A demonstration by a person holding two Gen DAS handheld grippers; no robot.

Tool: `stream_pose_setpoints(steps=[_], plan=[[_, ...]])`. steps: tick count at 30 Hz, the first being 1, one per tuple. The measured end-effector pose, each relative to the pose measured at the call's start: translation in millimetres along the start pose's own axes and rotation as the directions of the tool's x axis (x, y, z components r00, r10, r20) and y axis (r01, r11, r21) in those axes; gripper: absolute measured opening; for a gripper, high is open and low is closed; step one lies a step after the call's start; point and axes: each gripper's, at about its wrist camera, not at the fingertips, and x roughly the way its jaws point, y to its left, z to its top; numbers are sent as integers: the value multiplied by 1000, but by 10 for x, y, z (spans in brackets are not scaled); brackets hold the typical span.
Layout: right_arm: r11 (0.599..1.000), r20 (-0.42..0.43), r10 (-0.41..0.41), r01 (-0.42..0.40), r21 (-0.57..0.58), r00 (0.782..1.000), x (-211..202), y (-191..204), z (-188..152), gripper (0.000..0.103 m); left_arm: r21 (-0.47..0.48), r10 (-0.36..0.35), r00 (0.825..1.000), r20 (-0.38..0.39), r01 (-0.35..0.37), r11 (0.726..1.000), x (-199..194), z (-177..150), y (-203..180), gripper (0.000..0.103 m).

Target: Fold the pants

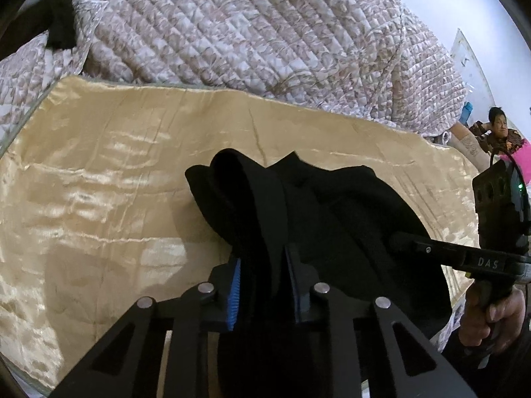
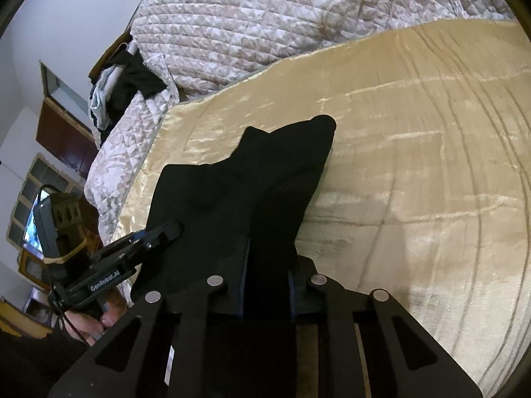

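The black pants [image 1: 332, 212] are bunched over a shiny gold satin sheet [image 1: 99, 172] on a bed. My left gripper [image 1: 262, 265] is shut on a thick fold of the pants, cloth filling the gap between its blue-edged fingers. My right gripper [image 2: 267, 258] is shut on another part of the pants [image 2: 252, 179], which rise in two peaks ahead of it. Each gripper shows in the other's view: the right one [image 1: 408, 243] at the pants' right side, the left one [image 2: 166, 230] at their left edge.
A quilted floral bedspread [image 1: 249, 33] is heaped behind the gold sheet [image 2: 415, 165]. Dark clothes [image 2: 132, 79] lie on it at the left. A person [image 1: 497, 129] sits at the far right. Cabinets and a window [image 2: 36, 199] are off to the left.
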Motion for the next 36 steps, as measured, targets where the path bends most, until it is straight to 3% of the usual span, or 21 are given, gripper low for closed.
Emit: stream_pose_setpoints(steps=[8, 13, 21, 29, 32, 34, 36], plan=[[999, 51, 42, -41, -24, 998, -105, 186, 86, 17, 22, -4, 1000, 22, 4, 1000, -36, 148, -63, 23], [998, 78, 50, -47, -41, 996, -117, 299, 230, 17, 63, 15, 999, 40, -17, 998, -1, 403, -85, 23], [997, 93, 32, -24, -79, 995, 85, 433, 713, 16, 71, 18, 998, 58, -22, 997, 242, 902, 136, 23], [999, 77, -7, 11, -41, 997, 468, 147, 1073, 17, 54, 20, 999, 36, -22, 998, 776, 1081, 401, 24], [1000, 58, -24, 25, -19, 998, 600, 14, 1117, 17, 26, 53, 999, 13, -53, 998, 888, 1030, 519, 31], [997, 39, -72, 72, -13, 997, 672, -85, 1120, 18, -5, 38, 999, 2, -38, 999, 879, 1010, 604, 36], [997, 20, -72, 72, 12, 997, 704, -182, 1120, 24, -31, 51, 999, -7, -51, 998, 852, 983, 664, 37]])
